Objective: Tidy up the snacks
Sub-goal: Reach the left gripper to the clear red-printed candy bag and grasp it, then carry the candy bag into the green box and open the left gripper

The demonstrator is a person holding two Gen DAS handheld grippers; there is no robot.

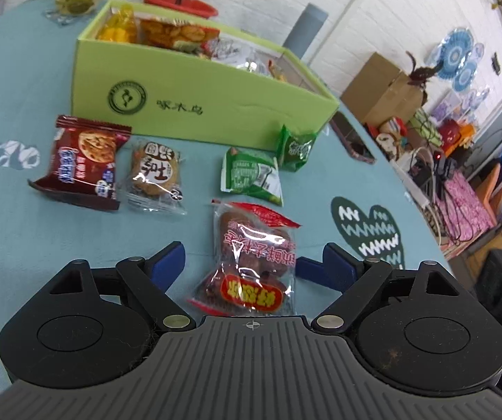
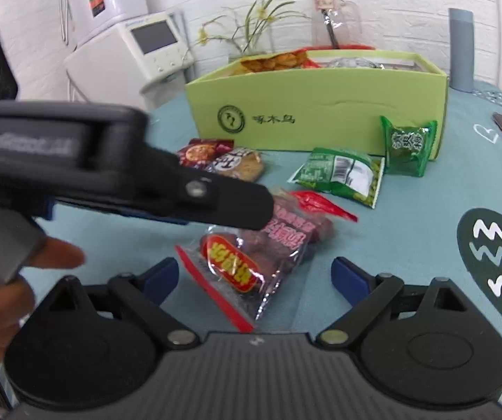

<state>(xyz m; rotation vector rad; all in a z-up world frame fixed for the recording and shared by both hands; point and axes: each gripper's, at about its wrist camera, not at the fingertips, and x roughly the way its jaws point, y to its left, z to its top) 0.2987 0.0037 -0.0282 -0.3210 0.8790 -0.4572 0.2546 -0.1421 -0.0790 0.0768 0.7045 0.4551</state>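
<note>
Both grippers hover over the same prize, the red-trimmed packet of dark dried fruit (image 1: 251, 262) lying flat on the teal counter (image 1: 23, 70). The left gripper (image 1: 240, 262) has its jaws spread wide with the packet between them, not yet pinched; the right gripper (image 2: 254, 273) also stands wide open, nothing held, the packet's near end between its blue fingertips (image 2: 161, 276). Behind them sits the green box (image 1: 216, 105), already partly stocked: a bag of orange crisps (image 1: 174, 33), a yellow bottle (image 1: 119, 26) and some clear-wrapped bits show over the rim. So a fair share looks done, but five packets lie outside it: the brown cookie pack (image 1: 83, 161), the clear-wrapped round biscuit (image 1: 156, 175), the green pea bag (image 1: 251, 175), the small green packet (image 1: 296, 148) leaning against the box wall, and that fruit packet. By my reckoning the fruit goes next, four to follow.
</note>
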